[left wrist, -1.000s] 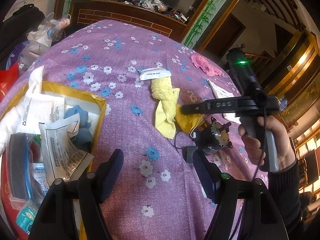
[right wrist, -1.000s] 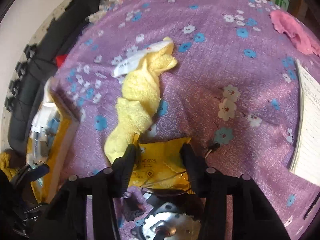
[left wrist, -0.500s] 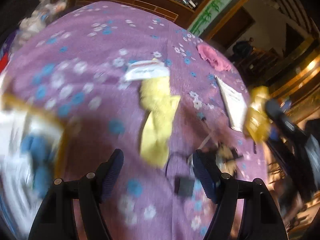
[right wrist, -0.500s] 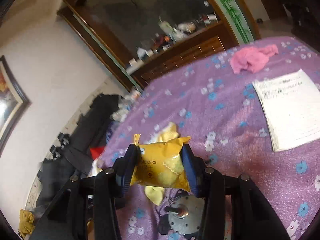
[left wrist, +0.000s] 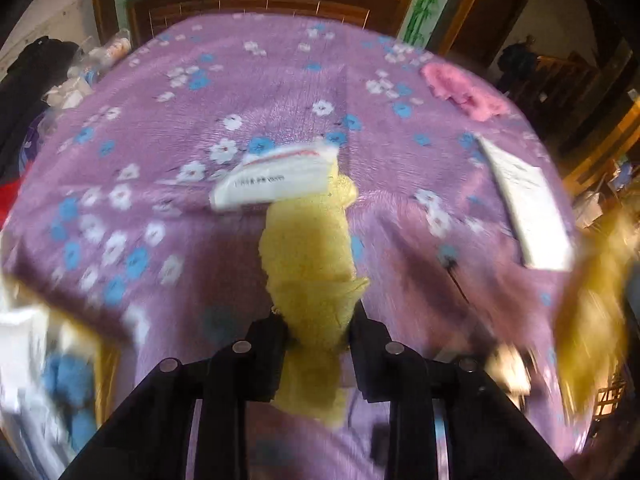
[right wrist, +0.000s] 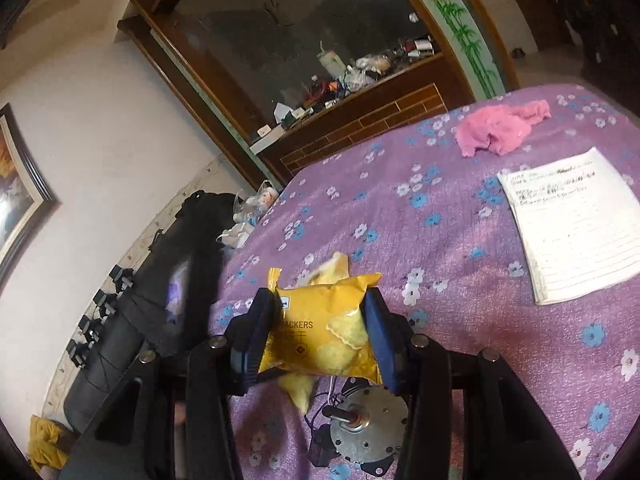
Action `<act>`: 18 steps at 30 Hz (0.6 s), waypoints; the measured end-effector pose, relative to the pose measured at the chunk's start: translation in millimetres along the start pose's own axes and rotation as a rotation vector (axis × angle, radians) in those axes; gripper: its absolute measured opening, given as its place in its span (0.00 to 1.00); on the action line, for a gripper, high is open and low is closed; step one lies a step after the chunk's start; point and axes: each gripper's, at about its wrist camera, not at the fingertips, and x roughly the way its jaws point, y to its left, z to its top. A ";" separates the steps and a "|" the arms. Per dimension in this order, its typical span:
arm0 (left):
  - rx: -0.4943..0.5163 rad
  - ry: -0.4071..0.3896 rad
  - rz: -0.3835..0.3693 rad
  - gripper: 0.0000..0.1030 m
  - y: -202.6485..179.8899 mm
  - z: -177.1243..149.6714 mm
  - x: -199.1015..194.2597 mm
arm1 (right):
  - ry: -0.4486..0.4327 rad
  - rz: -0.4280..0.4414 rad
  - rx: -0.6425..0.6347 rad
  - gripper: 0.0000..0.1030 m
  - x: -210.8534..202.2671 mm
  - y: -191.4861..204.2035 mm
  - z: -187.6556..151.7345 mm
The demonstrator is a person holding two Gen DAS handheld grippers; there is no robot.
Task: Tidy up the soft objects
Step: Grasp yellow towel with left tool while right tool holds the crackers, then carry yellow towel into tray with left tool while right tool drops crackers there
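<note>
Left edge, left wrist view: a yellow-rimmed box is seen, blurred, with white packets and something blue inside; contents cannot be read.

Surface: a purple flowered cloth is spread over the bench.

Centre, left wrist view: a yellow towel is laid lengthwise on the cloth, its near end taken between the fingers of the left claw. The left claw is narrowed onto the towel, both pads appearing to press the fabric. A white packet is lying against the far end of the towel.

Right of centre: a lined notepad is laid flat on the cloth. A pink cloth is crumpled beyond it, well apart from the towel.

Right edge, left wrist view: a yellow blur is registered; detail cannot be told.

Right wrist view: a yellow cracker packet is clamped between the pads of the right claw and is held clear above the cloth. A round metal motor with a shaft and black wiring is lying on the cloth beneath the packet. The notepad and pink cloth are seen to the right.
</note>
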 end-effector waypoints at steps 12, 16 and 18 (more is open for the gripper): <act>-0.150 0.122 -0.517 0.28 56.0 -132.7 -68.0 | 0.000 0.017 -0.104 0.45 9.6 22.1 -17.1; -0.122 0.003 -0.470 0.28 73.8 -158.7 -109.9 | 0.011 0.023 -0.120 0.45 9.7 27.5 -27.4; -0.146 -0.086 -0.433 0.28 90.9 -167.4 -136.9 | 0.035 0.033 -0.098 0.45 5.2 34.1 -35.4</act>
